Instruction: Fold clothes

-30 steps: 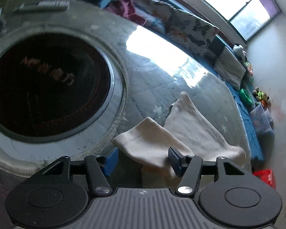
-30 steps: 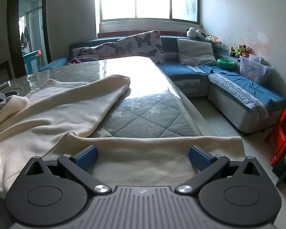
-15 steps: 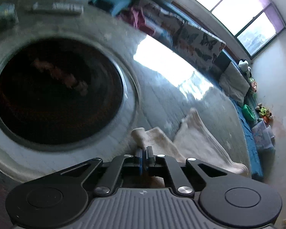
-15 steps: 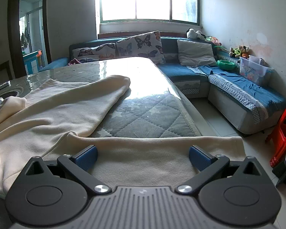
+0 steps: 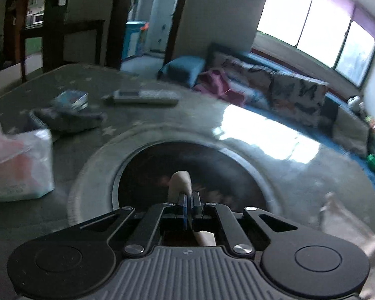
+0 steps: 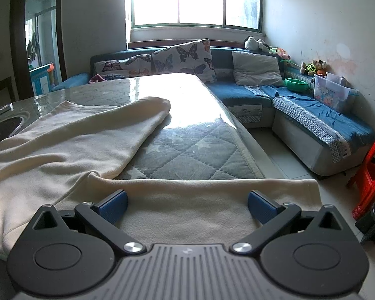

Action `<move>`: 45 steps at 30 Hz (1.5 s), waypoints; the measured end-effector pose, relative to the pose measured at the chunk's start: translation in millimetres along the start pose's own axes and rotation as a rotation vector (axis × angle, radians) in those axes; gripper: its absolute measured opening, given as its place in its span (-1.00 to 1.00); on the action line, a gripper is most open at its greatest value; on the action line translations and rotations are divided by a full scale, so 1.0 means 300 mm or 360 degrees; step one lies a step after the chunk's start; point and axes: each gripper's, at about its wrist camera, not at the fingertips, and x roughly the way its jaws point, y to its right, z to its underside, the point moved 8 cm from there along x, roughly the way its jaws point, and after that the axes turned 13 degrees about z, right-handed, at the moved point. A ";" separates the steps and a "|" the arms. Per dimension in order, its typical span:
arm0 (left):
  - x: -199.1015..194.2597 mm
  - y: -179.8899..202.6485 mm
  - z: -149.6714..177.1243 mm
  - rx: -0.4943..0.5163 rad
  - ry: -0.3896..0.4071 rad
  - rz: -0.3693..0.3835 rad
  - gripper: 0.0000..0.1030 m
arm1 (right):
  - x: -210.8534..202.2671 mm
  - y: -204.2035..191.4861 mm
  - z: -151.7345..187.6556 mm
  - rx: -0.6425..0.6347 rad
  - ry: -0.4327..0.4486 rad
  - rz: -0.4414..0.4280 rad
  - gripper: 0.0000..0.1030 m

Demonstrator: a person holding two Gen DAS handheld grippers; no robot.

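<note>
My left gripper point(image 5: 190, 201) — black linkage arms, silver screws, blue pads | my right gripper point(image 6: 187, 206) — same black frame, ribbed grey housing, two round discs, blue pads.

Garment point(image 6: 70, 147): plain cream. Table cover point(image 6: 187, 155): grey quilt, diamond stitching, pale stars. Sofa point(image 6: 312, 110): blue. Cushions point(image 6: 182, 57): white, butterfly print. Stool point(image 6: 372, 172): red. Gripper pads point(image 6: 112, 206): blue. Bowl point(image 6: 296, 84): green.

The garment point(image 6: 70, 147) lies on the table point(image 6: 187, 150), with the sofa point(image 6: 312, 115) behind and right.
</note>
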 end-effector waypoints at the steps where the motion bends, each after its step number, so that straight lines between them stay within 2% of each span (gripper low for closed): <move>1: 0.009 -0.015 0.008 0.0025 -0.0016 -0.0011 -0.94 | 0.000 -0.001 -0.001 -0.0003 -0.0002 0.0001 1.00; 4: 0.033 -0.037 0.036 0.0102 -0.0068 -0.0058 -0.92 | 0.003 -0.003 -0.004 -0.0014 -0.0017 -0.0002 1.00; 6: 0.041 -0.042 0.058 0.0129 -0.0102 -0.0072 -0.82 | 0.005 -0.003 -0.007 -0.0019 -0.0028 -0.0007 1.00; 8: 0.031 -0.029 0.066 0.0165 -0.0080 -0.0086 -0.67 | 0.007 -0.004 -0.009 -0.0027 -0.0038 -0.0012 1.00; 10: 0.008 0.008 0.071 0.0224 -0.0065 -0.0067 -0.38 | 0.007 -0.006 -0.018 -0.0042 -0.0068 -0.0018 1.00; 11: -0.007 0.038 0.076 0.0264 -0.0066 -0.0040 -0.36 | 0.006 -0.009 -0.023 -0.0061 -0.0082 -0.0016 1.00; 14: -0.054 0.165 0.111 0.0421 -0.0098 0.0124 -0.30 | -0.013 -0.028 -0.046 -0.0122 -0.0074 -0.0015 1.00; 15: -0.069 0.215 0.133 0.0467 -0.0121 0.0211 -0.23 | -0.026 -0.038 -0.055 -0.0137 -0.0053 -0.0027 1.00; 19: -0.110 0.422 0.254 0.0689 -0.0233 0.0533 -0.23 | -0.071 -0.119 -0.086 -0.0216 -0.0003 -0.0127 1.00; 23: -0.126 0.590 0.378 0.0898 -0.0344 0.0789 -0.32 | -0.090 -0.246 -0.103 -0.0349 0.0052 -0.0251 1.00; 24: -0.132 0.623 0.407 0.0962 -0.0366 0.0858 -0.45 | -0.095 -0.279 -0.107 -0.0384 0.0066 -0.0283 1.00; 27: -0.150 0.696 0.490 0.1112 -0.0443 0.1045 -0.50 | -0.109 -0.375 -0.118 -0.0486 0.0107 -0.0377 1.00; 28: -0.153 0.708 0.512 0.1141 -0.0476 0.1093 -0.58 | -0.110 -0.405 -0.119 -0.0525 0.0118 -0.0403 1.00; 33: -0.200 0.736 0.613 0.1276 -0.0606 0.1281 -0.64 | -0.103 -0.514 -0.095 -0.0704 0.0129 -0.0514 1.00; 36: -0.208 0.725 0.672 0.1337 -0.0708 0.1348 -0.64 | -0.137 -0.549 -0.060 -0.0790 0.0128 -0.0621 1.00; 41: -0.232 0.713 0.706 0.1318 -0.0803 0.1448 -0.64 | -0.212 -0.557 0.009 -0.0902 0.0139 -0.0741 1.00; 43: -0.254 0.718 0.676 0.1297 -0.0783 0.1497 -0.62 | -0.233 -0.542 0.019 -0.0912 0.0125 -0.0763 1.00; 45: -0.268 0.728 0.617 0.1265 -0.0702 0.1517 -0.62 | -0.239 -0.532 0.016 -0.0911 0.0088 -0.0789 1.00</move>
